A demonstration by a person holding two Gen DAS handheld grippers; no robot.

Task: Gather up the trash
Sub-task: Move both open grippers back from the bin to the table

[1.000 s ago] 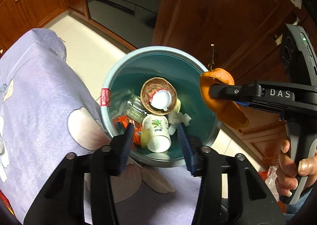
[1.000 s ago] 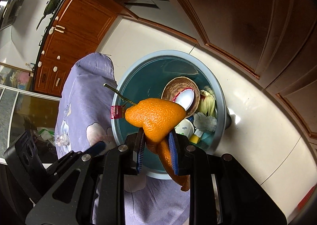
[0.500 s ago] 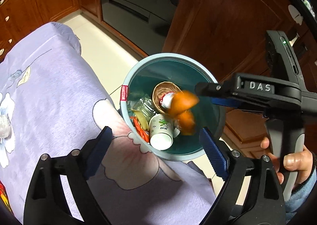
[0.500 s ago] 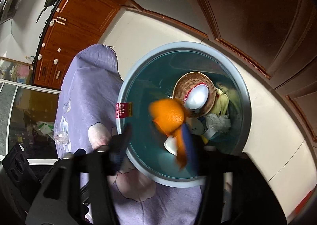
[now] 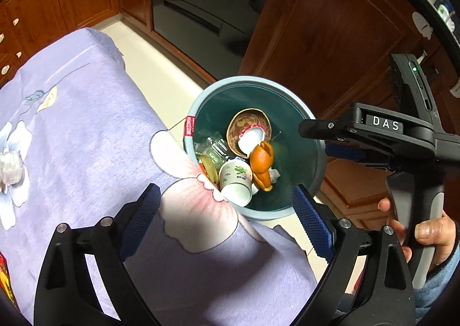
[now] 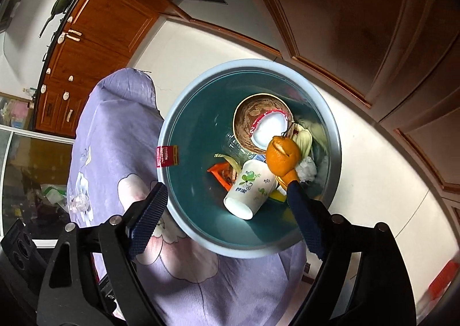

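A blue-grey trash bin (image 5: 313,171) (image 6: 178,113) stands on the floor against the table's edge. Inside it an orange peel (image 5: 260,159) (image 6: 283,153) lies loose on a paper cup (image 5: 235,179) (image 6: 248,185), next to a brown bowl (image 5: 247,125) (image 6: 244,122). My right gripper (image 6: 225,194) (image 5: 319,139) hangs over the bin, its jaws opening, with nothing gripped between them. My left gripper (image 5: 225,202) is open and empty above the table edge, on the near side of the bin.
A purple flowered cloth (image 5: 86,125) (image 6: 115,130) covers the table, and a crumpled clear wrapper (image 5: 11,165) (image 6: 77,201) lies on it at the left. Wooden cabinets (image 5: 330,24) stand close behind the bin. A hand (image 5: 431,231) holds the right gripper's handle.
The right gripper let go of the orange peel, which dropped into the bin. Both grippers' jaws spread wide. The left gripper drew back from over the bin toward the table.
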